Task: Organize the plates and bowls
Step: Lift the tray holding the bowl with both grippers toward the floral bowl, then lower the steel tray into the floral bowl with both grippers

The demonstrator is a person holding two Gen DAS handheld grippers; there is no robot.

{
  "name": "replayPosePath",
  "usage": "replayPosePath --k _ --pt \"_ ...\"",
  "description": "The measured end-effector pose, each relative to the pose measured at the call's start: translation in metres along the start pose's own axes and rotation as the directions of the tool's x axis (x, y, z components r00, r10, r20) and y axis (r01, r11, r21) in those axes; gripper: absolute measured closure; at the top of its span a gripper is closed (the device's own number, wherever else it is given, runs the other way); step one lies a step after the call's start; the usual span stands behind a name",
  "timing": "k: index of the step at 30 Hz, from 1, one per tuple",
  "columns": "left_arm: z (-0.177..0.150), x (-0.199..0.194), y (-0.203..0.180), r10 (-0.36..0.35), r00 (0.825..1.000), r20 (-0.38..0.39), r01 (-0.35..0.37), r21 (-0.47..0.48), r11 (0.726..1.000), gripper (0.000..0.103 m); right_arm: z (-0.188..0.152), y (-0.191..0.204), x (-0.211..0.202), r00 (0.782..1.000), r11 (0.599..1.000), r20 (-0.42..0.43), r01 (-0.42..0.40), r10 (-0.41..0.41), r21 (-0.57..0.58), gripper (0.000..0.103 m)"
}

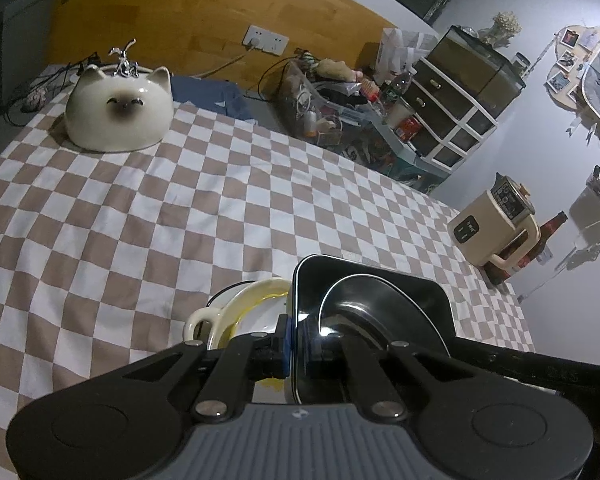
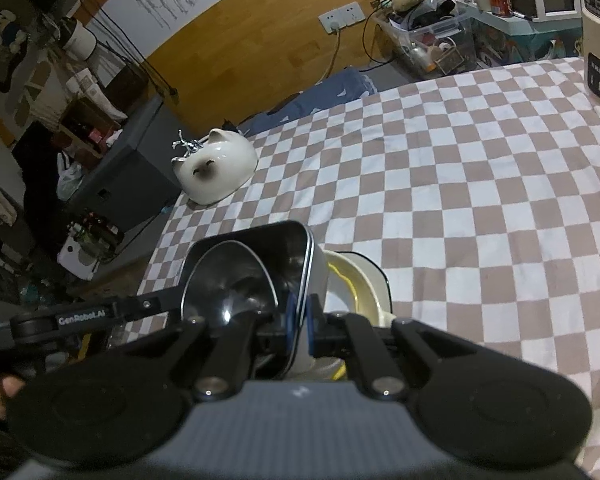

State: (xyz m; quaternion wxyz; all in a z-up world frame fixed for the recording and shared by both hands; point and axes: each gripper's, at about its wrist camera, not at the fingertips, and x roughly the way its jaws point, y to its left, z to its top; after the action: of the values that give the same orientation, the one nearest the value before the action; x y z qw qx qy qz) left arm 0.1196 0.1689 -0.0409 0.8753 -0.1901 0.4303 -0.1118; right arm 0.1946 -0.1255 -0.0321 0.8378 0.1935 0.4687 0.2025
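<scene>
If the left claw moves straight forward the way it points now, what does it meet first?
The left claw is already shut on the rim of the black square tray. Beyond that lies only checked cloth; the cat-shaped bowl sits off to the left, though depth is unclear.

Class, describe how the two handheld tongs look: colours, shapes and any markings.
Both tongs, left and right, have matte black linkage arms with silver pivot bolts, blue finger pads, a ribbed grey body and round black side discs. White "GenRobot.AI" lettering marks one arm.

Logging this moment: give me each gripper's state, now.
Left gripper: shut on the black tray rim.
Right gripper: shut on the same tray's rim.
</scene>
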Motion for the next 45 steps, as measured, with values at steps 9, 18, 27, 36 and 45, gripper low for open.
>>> replayPosePath --k 9,18,27,36,45 --pt "0.006 0.022 0.008 -0.006 0.998 -0.055 0.006 0.0 1.0 0.098 0.003 -0.008 0.01 0.999 0.998 -0.039 0.038 -0.036 0.054 0.095" --pt "0.002 0.038 0.02 0.014 0.993 -0.113 -0.017 -0.026 1.0 0.098 0.002 -0.017 0.028 0.992 0.992 -0.122 0.057 -0.043 0.109 0.095" --pt "0.002 0.043 0.023 0.021 0.992 -0.123 -0.026 -0.039 0.999 0.098 0.008 -0.012 0.041 0.987 0.991 -0.154 0.061 -0.042 0.121 0.094" --pt "0.002 0.049 0.031 0.038 0.989 -0.142 -0.044 -0.043 0.998 0.098 0.008 -0.014 0.054 0.982 0.988 -0.185 0.071 -0.044 0.138 0.094" --pt "0.0 0.056 0.035 0.019 0.987 -0.159 -0.028 -0.051 0.998 0.098 0.005 -0.015 0.062 0.978 0.982 -0.202 0.092 -0.057 0.168 0.093"
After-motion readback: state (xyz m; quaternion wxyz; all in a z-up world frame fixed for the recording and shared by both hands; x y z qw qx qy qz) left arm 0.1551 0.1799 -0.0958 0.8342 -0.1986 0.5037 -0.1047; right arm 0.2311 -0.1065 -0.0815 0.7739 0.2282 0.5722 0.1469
